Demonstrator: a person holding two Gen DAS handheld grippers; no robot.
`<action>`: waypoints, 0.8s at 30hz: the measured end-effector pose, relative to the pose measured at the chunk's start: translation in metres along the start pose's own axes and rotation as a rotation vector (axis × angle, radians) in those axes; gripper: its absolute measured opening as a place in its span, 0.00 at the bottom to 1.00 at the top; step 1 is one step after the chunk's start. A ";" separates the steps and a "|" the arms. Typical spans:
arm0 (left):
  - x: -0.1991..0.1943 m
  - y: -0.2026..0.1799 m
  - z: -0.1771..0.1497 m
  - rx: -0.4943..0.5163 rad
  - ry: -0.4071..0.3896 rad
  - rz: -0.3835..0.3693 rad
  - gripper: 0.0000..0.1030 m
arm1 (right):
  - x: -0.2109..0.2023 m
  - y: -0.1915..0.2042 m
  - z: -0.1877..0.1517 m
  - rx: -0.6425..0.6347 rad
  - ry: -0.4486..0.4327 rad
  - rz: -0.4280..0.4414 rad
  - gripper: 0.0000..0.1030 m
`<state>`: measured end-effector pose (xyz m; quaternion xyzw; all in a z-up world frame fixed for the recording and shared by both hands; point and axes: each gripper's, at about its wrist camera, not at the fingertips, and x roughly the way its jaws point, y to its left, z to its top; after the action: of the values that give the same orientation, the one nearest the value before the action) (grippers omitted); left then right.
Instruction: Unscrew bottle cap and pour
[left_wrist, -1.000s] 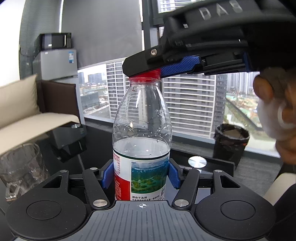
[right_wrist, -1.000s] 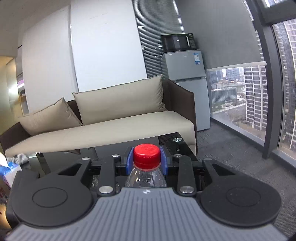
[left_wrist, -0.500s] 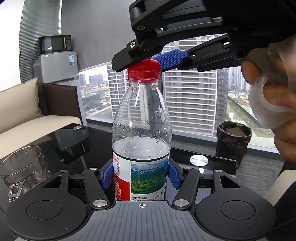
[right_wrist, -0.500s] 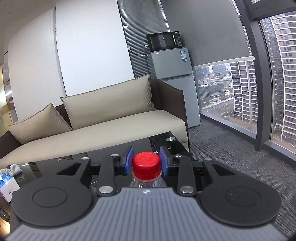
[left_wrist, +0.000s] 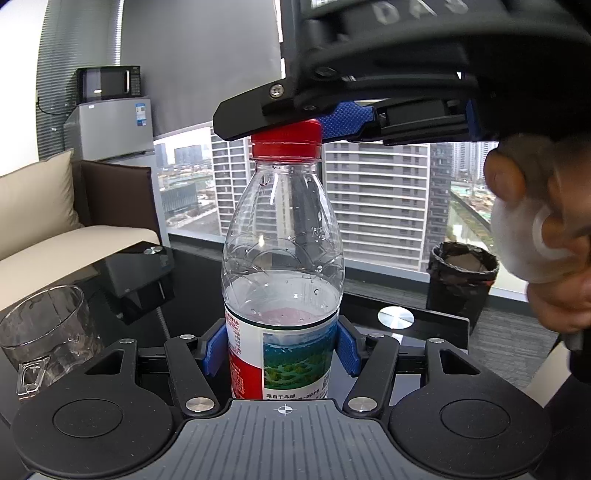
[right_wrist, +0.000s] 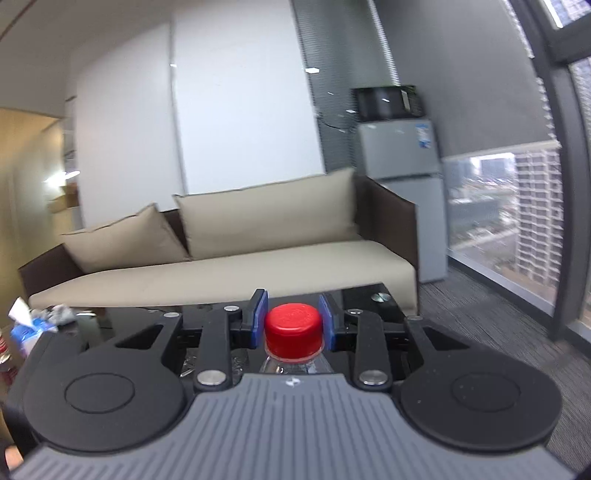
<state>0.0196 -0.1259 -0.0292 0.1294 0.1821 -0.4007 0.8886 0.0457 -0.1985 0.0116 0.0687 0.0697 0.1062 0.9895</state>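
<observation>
A clear plastic water bottle, about half full, stands upright with a red and green label. My left gripper is shut on its lower body, blue pads against the label. The red cap is on the neck. My right gripper straddles the cap from above; its blue pads stand just beside the cap with a thin gap each side, so it is open. In the left wrist view the right gripper covers the cap's top. A clear glass mug stands at the left on the black table.
The black glass table carries a black box behind the mug. A beige sofa lies beyond the table. A black waste bin stands by the window. A tissue pack lies at the table's left end.
My right gripper has swung round over the cap and its pads have parted slightly from it. The right view has turned and blurred. The bottle and left gripper have held still.
</observation>
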 end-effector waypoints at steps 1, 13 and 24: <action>0.000 0.000 0.000 -0.001 0.000 -0.001 0.54 | 0.000 -0.002 0.000 -0.006 -0.002 0.022 0.31; 0.002 -0.003 0.001 0.014 0.001 0.001 0.54 | -0.014 0.023 0.000 -0.008 -0.035 -0.160 0.35; 0.004 -0.003 0.002 0.023 0.002 0.006 0.54 | -0.014 0.043 -0.009 -0.001 -0.041 -0.308 0.35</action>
<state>0.0205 -0.1318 -0.0292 0.1407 0.1781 -0.4001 0.8879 0.0222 -0.1584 0.0109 0.0587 0.0593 -0.0481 0.9954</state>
